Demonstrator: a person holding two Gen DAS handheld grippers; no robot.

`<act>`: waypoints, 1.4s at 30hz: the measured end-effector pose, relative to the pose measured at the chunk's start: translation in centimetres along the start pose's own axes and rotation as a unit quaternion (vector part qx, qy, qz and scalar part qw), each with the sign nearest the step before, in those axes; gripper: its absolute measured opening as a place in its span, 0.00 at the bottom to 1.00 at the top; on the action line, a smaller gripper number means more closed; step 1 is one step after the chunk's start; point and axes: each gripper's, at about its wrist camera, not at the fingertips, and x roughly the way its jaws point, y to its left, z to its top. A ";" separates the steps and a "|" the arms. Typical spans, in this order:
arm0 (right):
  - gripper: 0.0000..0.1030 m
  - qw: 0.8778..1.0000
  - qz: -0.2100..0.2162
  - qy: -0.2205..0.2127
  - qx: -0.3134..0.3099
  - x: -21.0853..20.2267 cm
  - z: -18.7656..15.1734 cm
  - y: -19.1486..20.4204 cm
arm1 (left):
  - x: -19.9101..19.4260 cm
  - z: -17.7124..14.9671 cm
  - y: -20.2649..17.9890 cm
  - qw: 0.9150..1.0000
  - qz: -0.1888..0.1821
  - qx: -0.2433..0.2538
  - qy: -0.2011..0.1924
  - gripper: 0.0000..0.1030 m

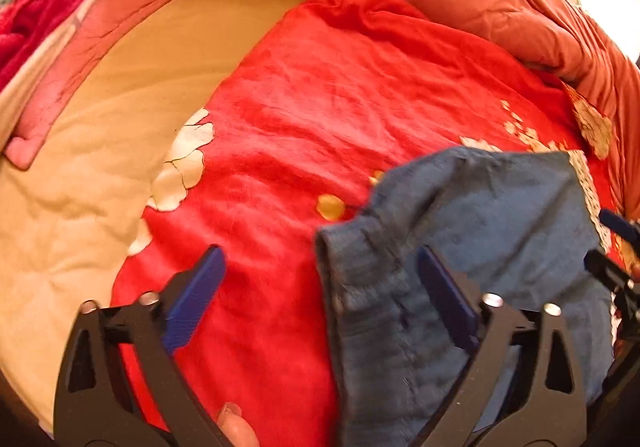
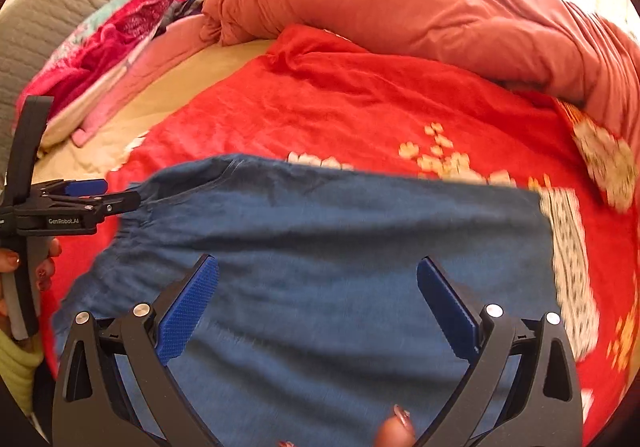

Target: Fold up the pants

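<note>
Bed at back, heaped with an orange duvet. Red floral blanket spread flat across it. Blue pants lying on that blanket, waistband end bunched toward the left, a patterned lining showing at the right edge. Left gripper poised over the waistband edge, jaws apart, nothing pinched. Right gripper above mid-cloth, jaws wide, empty too. Likely risk: closing on pants and plush blanket together, dragging both; or catching only one layer, leaving a skewed, wrinkled fold.
</note>
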 end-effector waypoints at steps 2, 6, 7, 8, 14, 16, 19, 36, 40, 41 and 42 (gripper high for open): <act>0.96 1.000 0.006 0.003 -0.017 1.4 1.2 0.3 | 0.6 0.0 0.5 1.000 -0.018 -0.004 -0.001 0.76; 0.96 0.999 0.021 0.014 -0.044 3.8 2.9 0.9 | 0.7 0.2 -0.4 0.999 -0.031 0.023 -0.016 0.54; 0.96 0.998 0.023 0.018 -0.061 4.6 3.5 1.3 | 0.7 0.2 -0.7 0.999 -0.031 0.029 -0.018 0.51; 0.96 0.997 0.026 0.020 -0.070 4.9 3.8 1.5 | 0.8 0.2 -1.0 0.999 -0.031 0.035 -0.019 0.45; 0.96 0.989 0.042 0.045 -0.136 7.9 6.3 2.9 | -0.2 -0.1 -1.9 0.997 -0.029 0.058 -0.041 0.34; 0.96 0.985 0.051 0.052 -0.155 8.7 7.0 3.1 | -0.3 0.0 -2.0 0.997 -0.030 0.057 -0.044 0.33; 0.96 0.977 0.056 0.057 -0.197 9.7 7.4 4.0 | -0.6 0.0 -2.0 0.996 -0.034 0.058 -0.051 0.32; 0.18 0.967 0.108 0.022 -0.229 8.2 5.4 6.3 | -0.7 -0.8 -1.5 0.995 -0.033 0.072 -0.067 0.37; 0.17 0.971 0.121 -0.013 -0.205 5.4 5.0 5.8 | -0.8 -0.9 -1.5 0.993 -0.035 0.080 -0.075 0.52; 0.17 0.971 0.125 -0.018 -0.202 4.9 4.9 5.7 | -0.8 -0.9 -1.6 0.993 -0.039 0.081 -0.076 0.54; 0.17 0.971 0.130 -0.025 -0.200 4.2 4.6 5.7 | -0.7 -1.0 -1.6 0.993 -0.044 0.080 -0.074 0.57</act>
